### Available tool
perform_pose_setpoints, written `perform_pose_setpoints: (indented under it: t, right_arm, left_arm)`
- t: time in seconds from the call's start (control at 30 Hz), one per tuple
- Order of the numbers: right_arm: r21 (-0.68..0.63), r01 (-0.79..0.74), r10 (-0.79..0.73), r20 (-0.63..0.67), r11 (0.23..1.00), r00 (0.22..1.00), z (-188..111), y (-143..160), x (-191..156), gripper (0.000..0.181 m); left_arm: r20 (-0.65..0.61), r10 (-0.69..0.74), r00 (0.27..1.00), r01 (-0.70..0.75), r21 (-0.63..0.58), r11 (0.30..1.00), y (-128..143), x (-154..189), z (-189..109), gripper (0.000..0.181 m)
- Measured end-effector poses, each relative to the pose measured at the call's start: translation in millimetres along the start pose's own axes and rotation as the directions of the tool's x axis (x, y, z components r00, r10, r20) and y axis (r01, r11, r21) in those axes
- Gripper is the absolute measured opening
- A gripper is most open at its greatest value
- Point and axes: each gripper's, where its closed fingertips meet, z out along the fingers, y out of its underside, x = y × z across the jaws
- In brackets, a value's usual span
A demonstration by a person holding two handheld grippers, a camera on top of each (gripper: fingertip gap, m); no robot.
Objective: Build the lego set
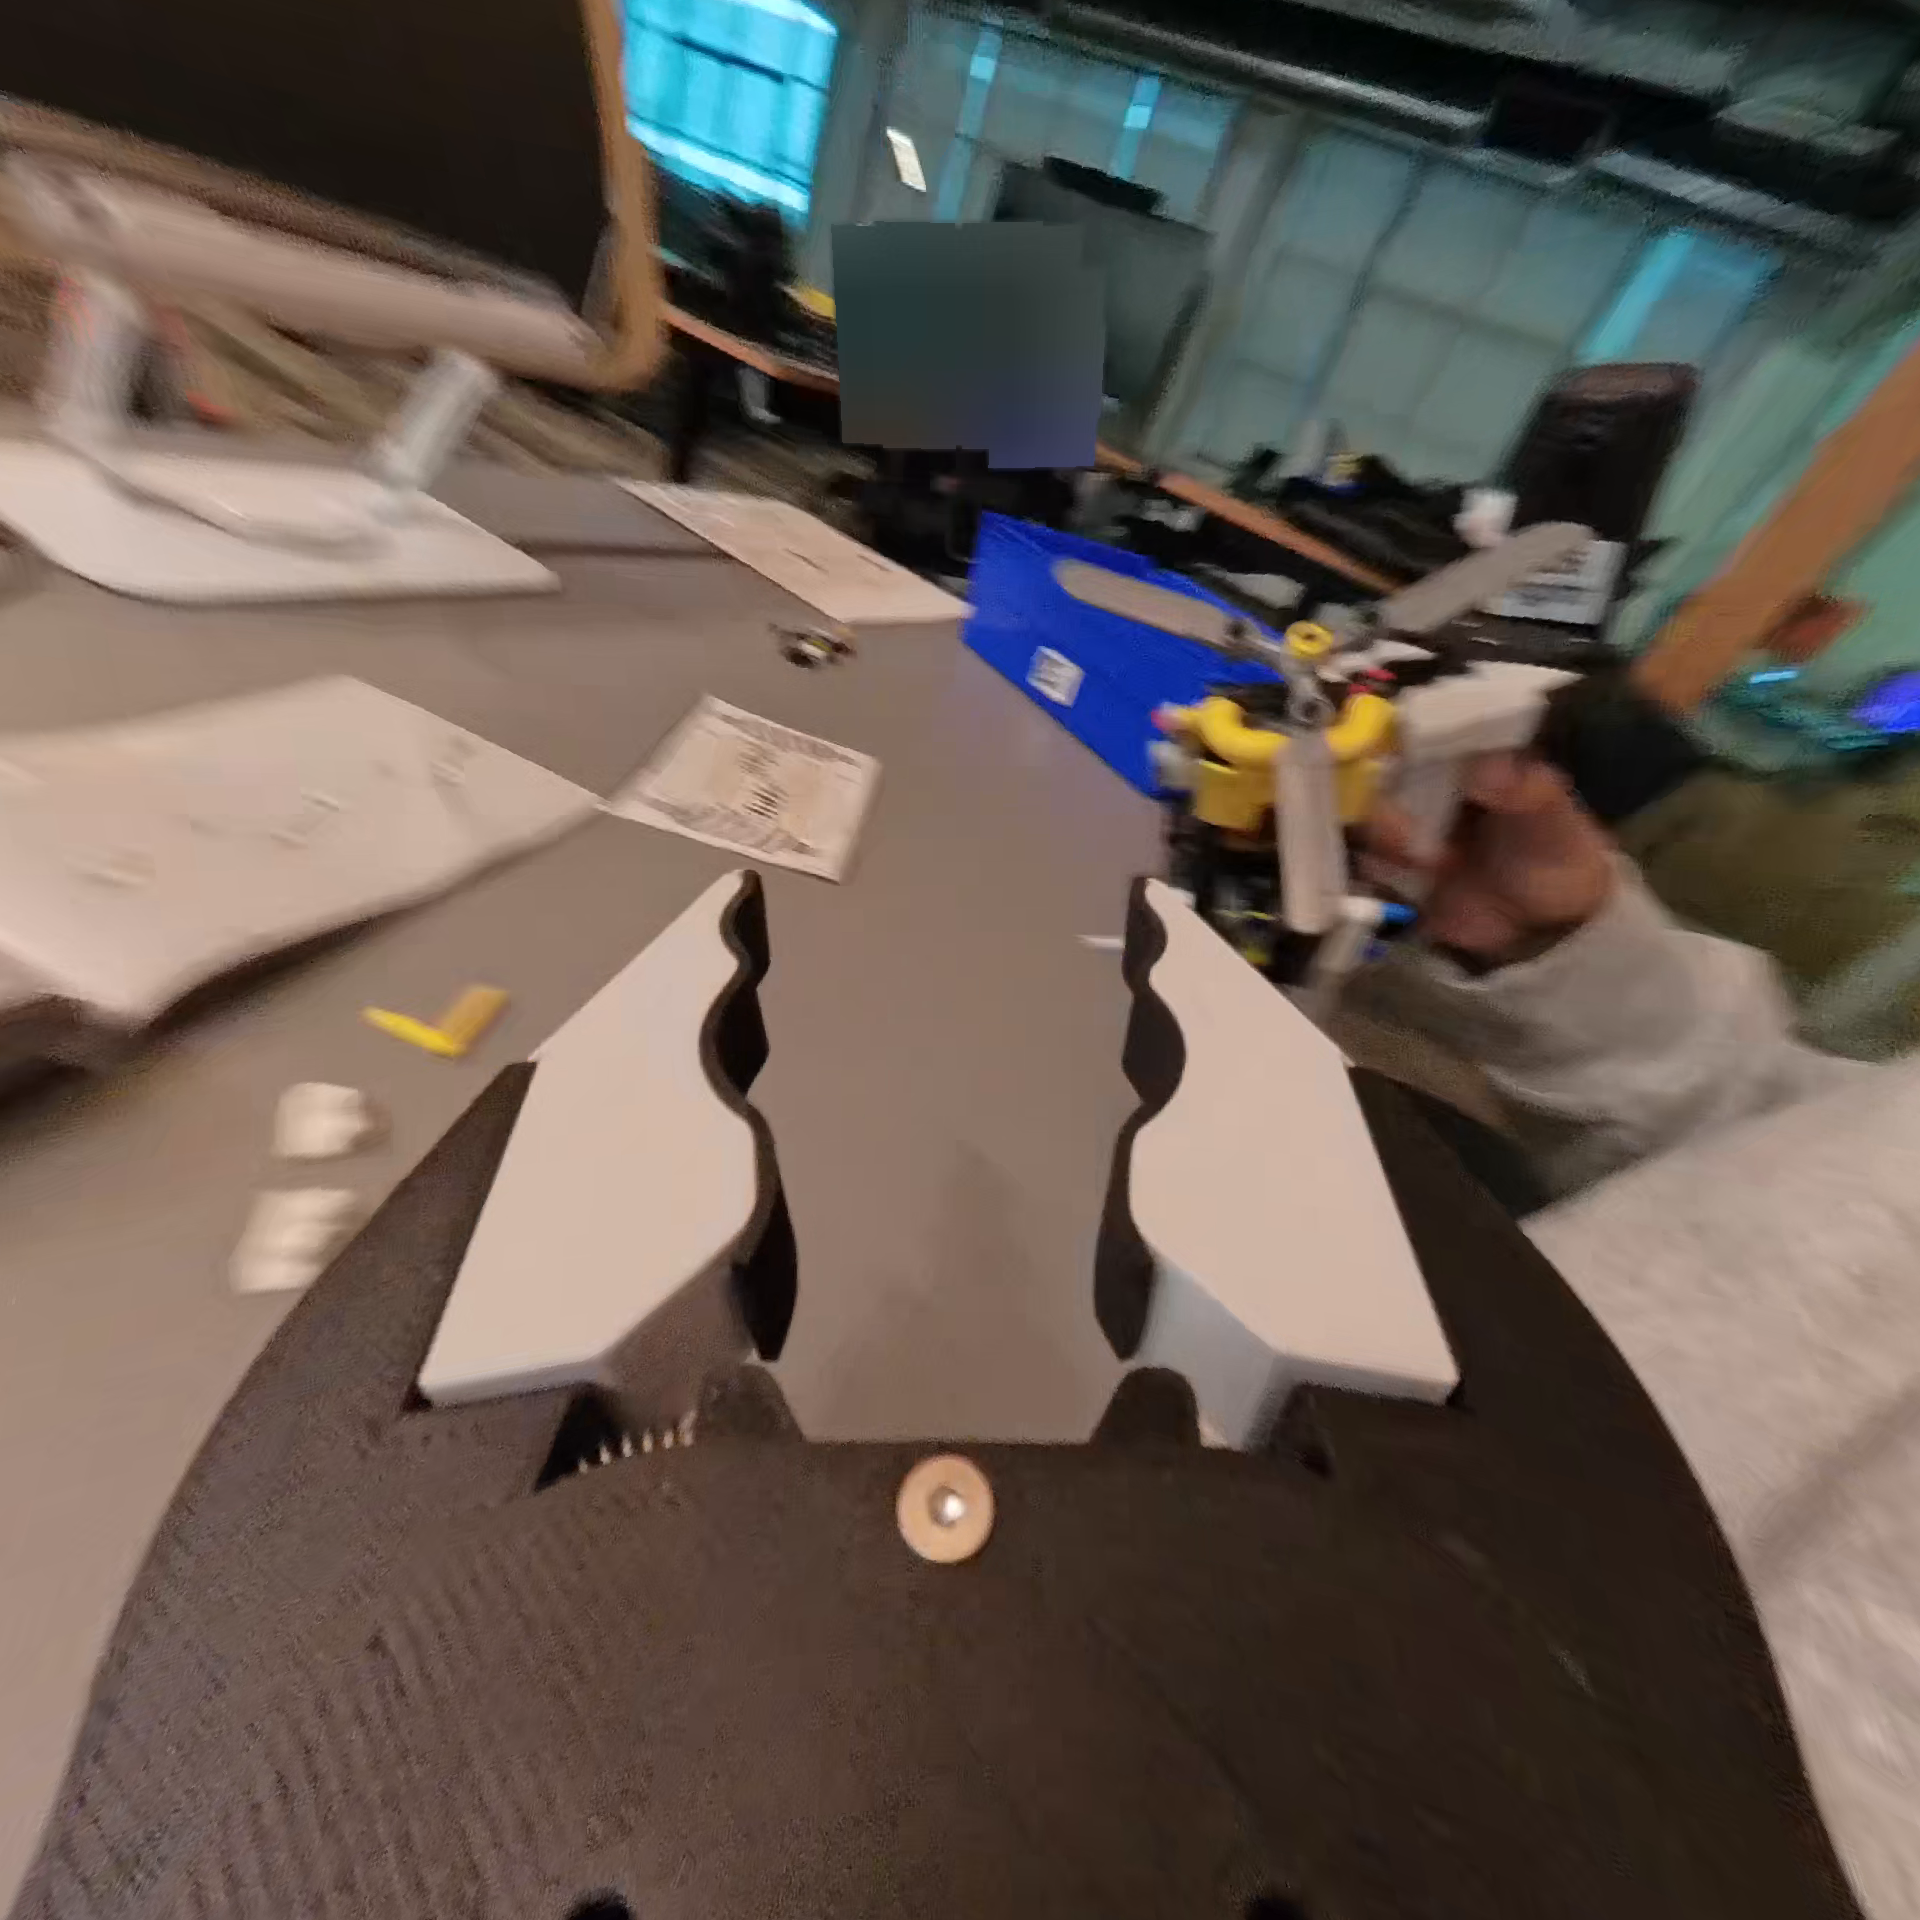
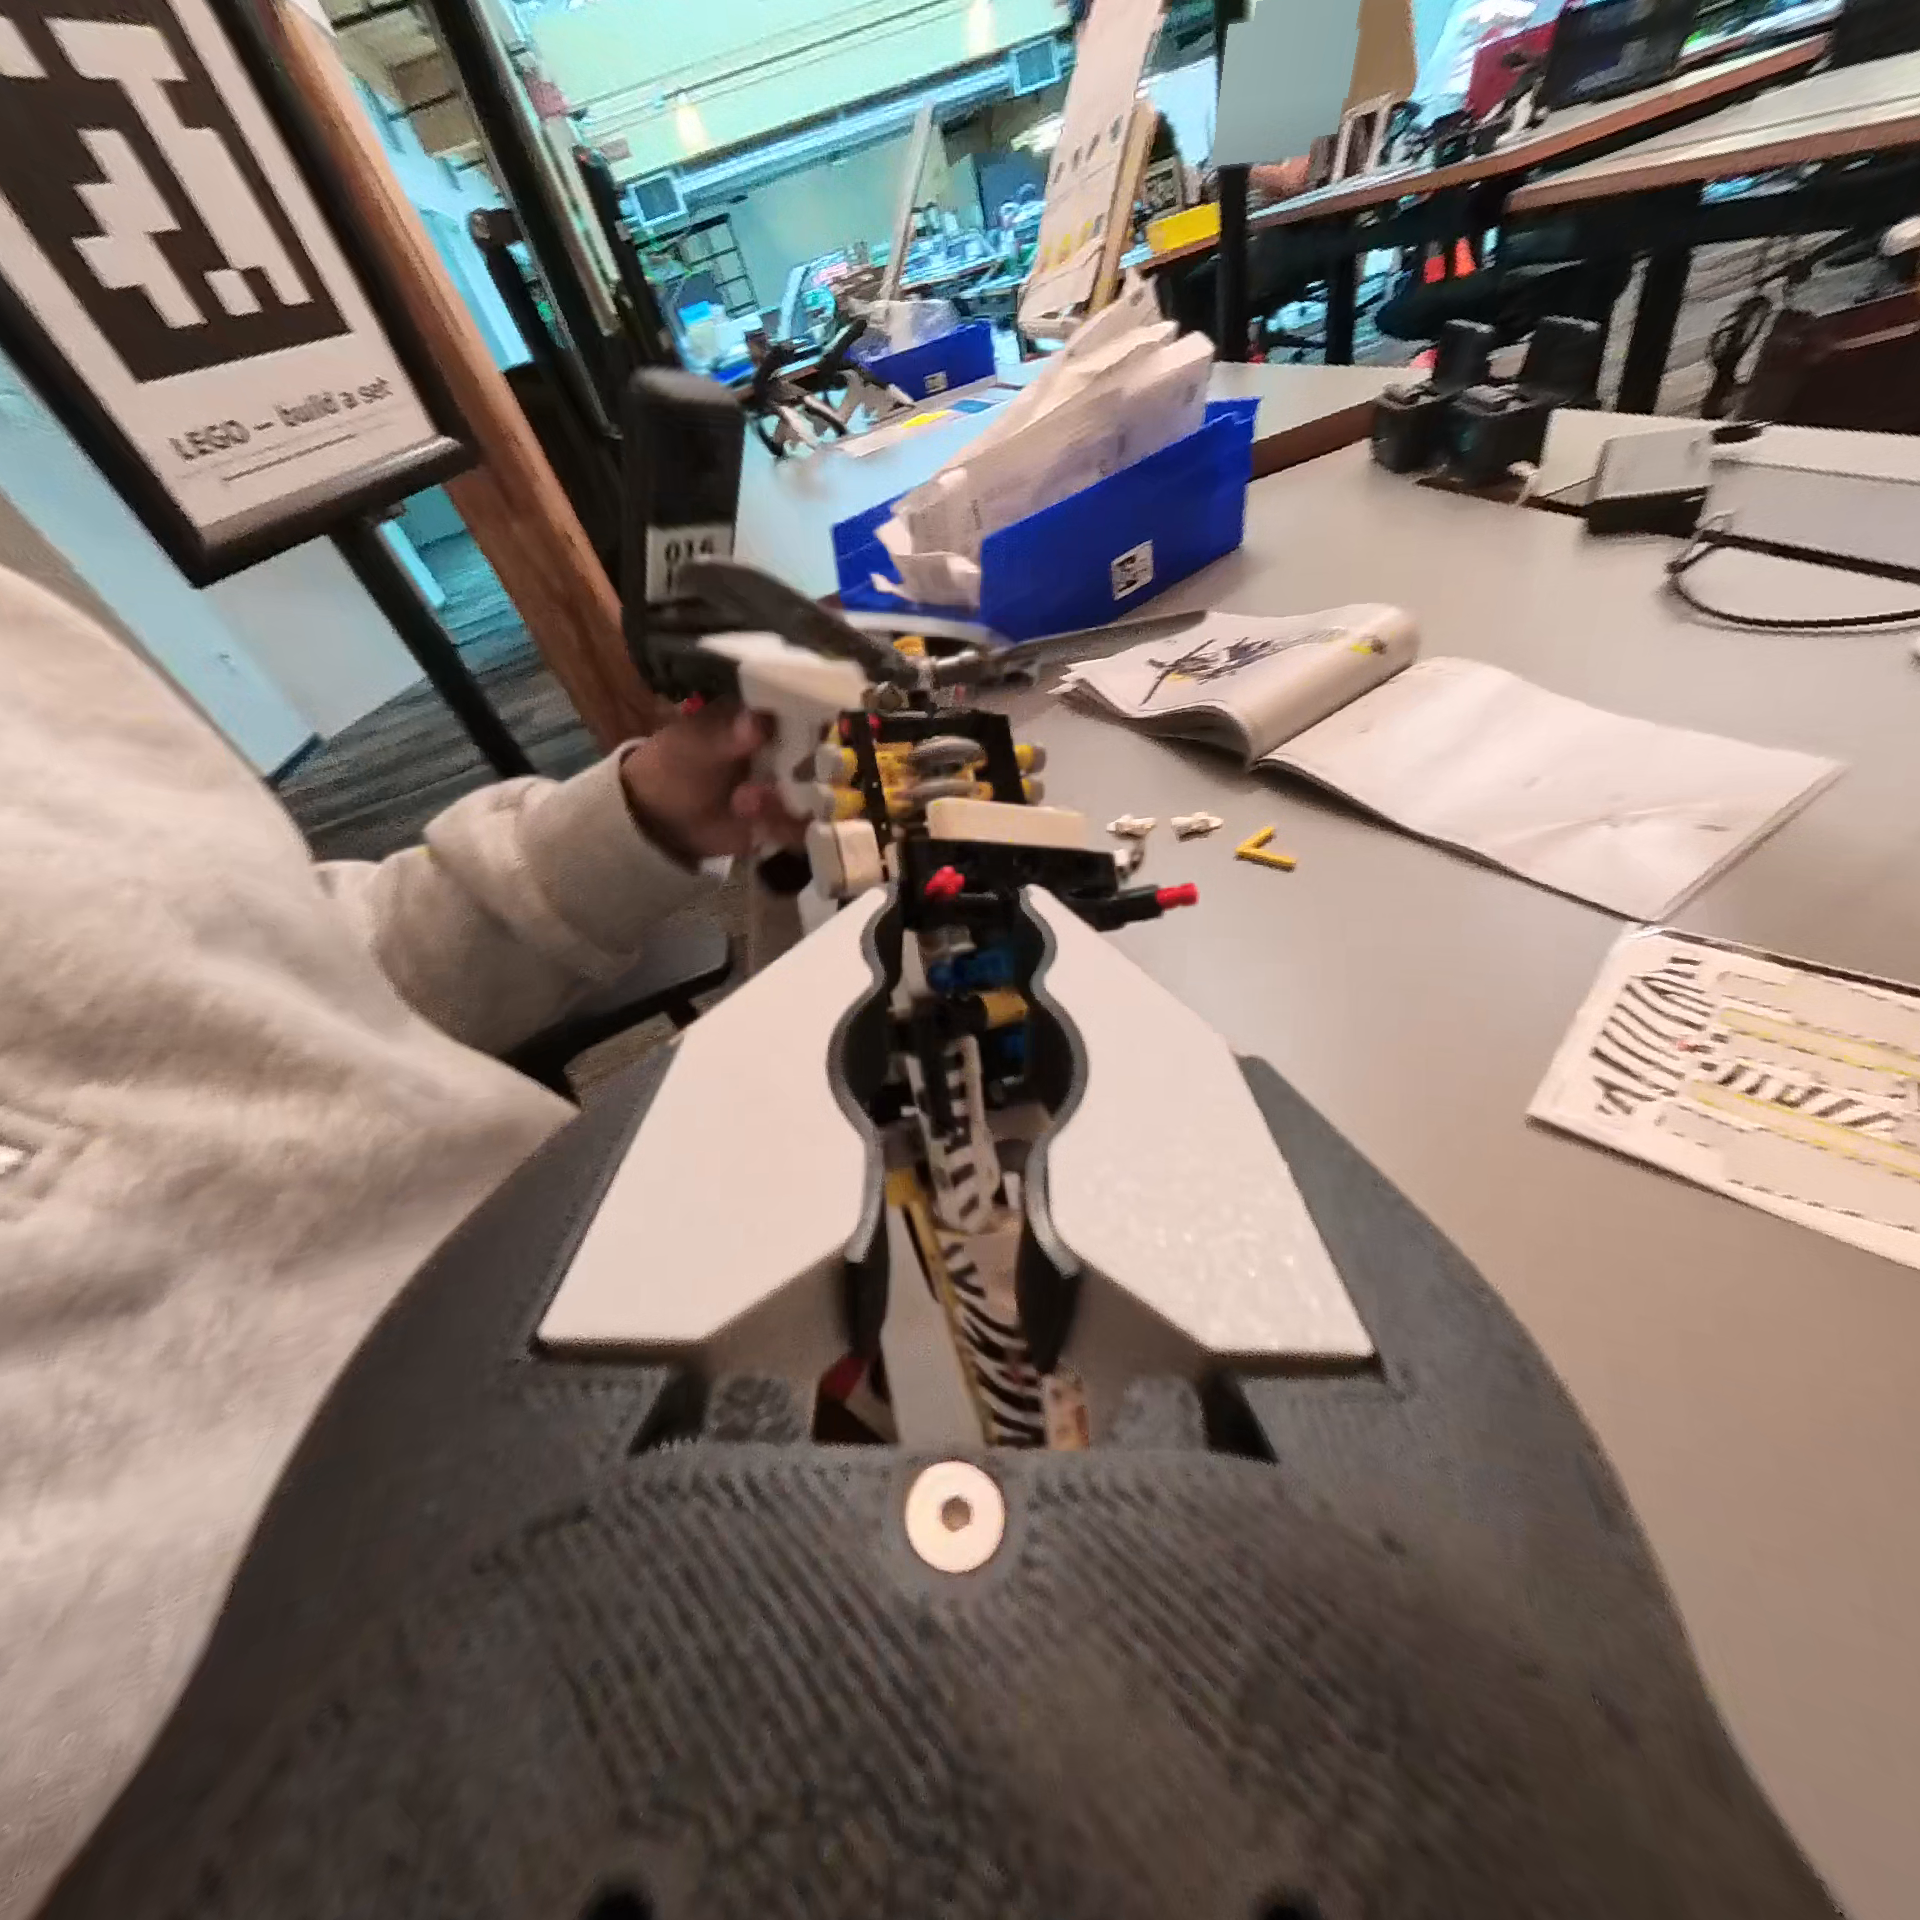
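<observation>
My right claw (image 2: pixel 956 997) pinched the lego model (image 2: pixel 966 883).
My left claw (image 1: pixel 940 935) hung spread and empty above the grey table (image 1: pixel 914 790), near a yellow piece (image 1: pixel 442 1020).

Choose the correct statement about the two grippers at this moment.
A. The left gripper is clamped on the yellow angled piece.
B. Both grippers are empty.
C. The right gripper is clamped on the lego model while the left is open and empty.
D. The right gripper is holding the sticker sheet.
C: in the right wrist view the right gripper is closed around the lego model, while the left gripper shows only bare table between its spread fingers.
</observation>
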Motion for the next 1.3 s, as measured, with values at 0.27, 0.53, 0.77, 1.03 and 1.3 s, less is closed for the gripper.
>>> perform_pose_setpoints:
  t: [0.27, 0.53, 0.77, 1.03, 1.3]
  right_arm:
    - [0.126, -0.118, 0.104, 0.111, 0.985, 0.988, 14.6, -3.4, 4.1, 0.011]
    - [0.144, -0.187, 0.172, 0.111, 0.972, 0.979, 12.3, 8.4, 22.3, 0.01]
    - [0.188, -0.283, 0.253, 0.17, 0.94, 0.952, 0.9, 5.4, 31.6, 0.006]
    - [0.179, -0.197, 0.194, 0.036, 0.964, 0.98, -12.6, -7.4, 48.0, 0.009]
    - [-0.044, -0.197, 0.197, -0.001, 0.979, 0.98, 22.0, 6.4, 48.5, 0.017]
  left_arm:
    - [-0.368, -0.147, 0.918, 0.084, -0.182, 0.98, 58.2, 63.3, 58.6, 0.089]
    - [-0.317, 0.037, 0.948, -0.071, -0.096, 0.993, 48.9, 61.7, 83.3, 0.059]
    - [-0.303, -0.013, 0.953, -0.013, -0.082, 0.997, 44.8, 55.6, 89.1, 0.044]
    - [-0.312, -0.086, 0.946, 0.06, -0.092, 0.994, 43.4, 49.6, 88.9, 0.042]
    - [-0.308, -0.094, 0.947, 0.072, -0.082, 0.994, 41.6, 47.4, 88.5, 0.041]
